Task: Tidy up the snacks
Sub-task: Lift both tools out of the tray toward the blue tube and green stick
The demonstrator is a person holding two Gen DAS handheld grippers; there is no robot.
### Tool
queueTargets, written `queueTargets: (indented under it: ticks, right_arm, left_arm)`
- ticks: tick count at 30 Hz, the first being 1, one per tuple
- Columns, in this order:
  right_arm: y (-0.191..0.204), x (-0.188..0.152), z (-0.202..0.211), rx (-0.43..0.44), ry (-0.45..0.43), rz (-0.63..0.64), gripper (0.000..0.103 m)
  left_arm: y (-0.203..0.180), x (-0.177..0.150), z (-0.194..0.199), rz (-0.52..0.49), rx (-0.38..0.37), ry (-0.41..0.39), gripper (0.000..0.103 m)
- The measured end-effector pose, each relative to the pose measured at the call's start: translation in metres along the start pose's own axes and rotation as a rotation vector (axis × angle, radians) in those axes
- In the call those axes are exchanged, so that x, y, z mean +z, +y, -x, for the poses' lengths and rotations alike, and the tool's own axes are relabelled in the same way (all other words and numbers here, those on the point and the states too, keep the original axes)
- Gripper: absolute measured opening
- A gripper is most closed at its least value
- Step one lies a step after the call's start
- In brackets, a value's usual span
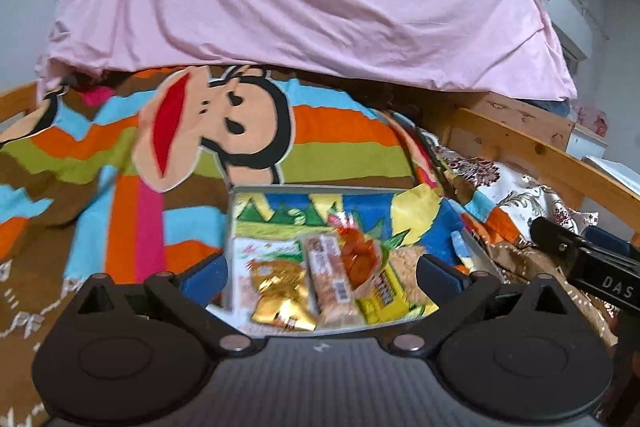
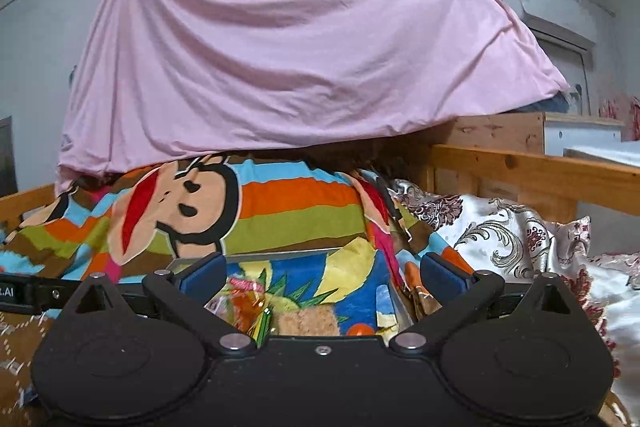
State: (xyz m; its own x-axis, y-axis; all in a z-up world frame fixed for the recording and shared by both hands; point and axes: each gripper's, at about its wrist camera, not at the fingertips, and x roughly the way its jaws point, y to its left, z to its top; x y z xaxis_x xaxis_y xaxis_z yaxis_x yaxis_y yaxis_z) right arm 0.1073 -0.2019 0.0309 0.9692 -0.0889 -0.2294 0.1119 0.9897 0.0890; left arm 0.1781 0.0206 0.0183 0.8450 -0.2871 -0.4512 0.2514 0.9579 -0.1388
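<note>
While both sets of jaws stand wide apart with nothing between them, the left gripper [image 1: 322, 277] hangs over a metal tray [image 1: 256, 189] on the bed's striped cartoon blanket [image 1: 120, 163]. In the tray, packed side by side, lie a gold packet [image 1: 280, 301], a cereal bar [image 1: 330, 287], an orange-wrapped snack [image 1: 360, 253] and a yellow packet [image 1: 386, 299]. The right gripper [image 2: 322, 277] hovers at the tray's near edge.

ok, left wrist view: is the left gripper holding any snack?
No. The left gripper is wide open, nothing pressed between its fingers; the snacks lie in the tray beyond.
</note>
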Motion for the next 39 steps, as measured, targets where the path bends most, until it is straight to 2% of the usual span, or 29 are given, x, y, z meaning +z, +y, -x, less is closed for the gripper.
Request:
queueTargets:
  ticks: [10,14,20,24,26,30,33,36,39]
  right_arm:
    - [0.014,-0.013,0.043,0.077,0.051,0.054,0.102]
    - [0.019,-0.016,0.054,0.106,0.075,0.069,0.102]
    - [0.026,-0.022,0.064,0.158,0.126,0.067,0.102]
    - [0.034,-0.030,0.066,0.200,0.183,0.076,0.102]
    - [0.039,-0.034,0.064,0.216,0.208,0.092,0.102]
    - [0.049,-0.041,0.061,0.260,0.249,0.113,0.102]
    - [0.056,-0.046,0.059,0.288,0.279,0.126,0.102]
    - [0.062,-0.052,0.054,0.314,0.319,0.123,0.102]
    - [0.068,-0.057,0.049,0.336,0.352,0.128,0.102]
  left_arm:
    - [-0.001,-0.033,0.044,-0.030,0.103,0.036,0.102]
    - [0.000,-0.037,0.059,-0.017,0.148,0.033,0.103]
    - [0.005,-0.042,0.073,0.017,0.173,0.039,0.103]
    - [0.013,-0.042,0.078,0.060,0.216,0.051,0.103]
    - [0.023,-0.043,0.080,0.106,0.270,0.074,0.103]
    - [0.055,-0.043,0.080,0.275,0.353,0.135,0.103]
    - [0.075,-0.043,0.079,0.377,0.356,0.182,0.103]
    - [0.082,-0.040,0.074,0.384,0.359,0.210,0.103]
    - [0.081,-0.029,0.059,0.303,0.364,0.255,0.103]
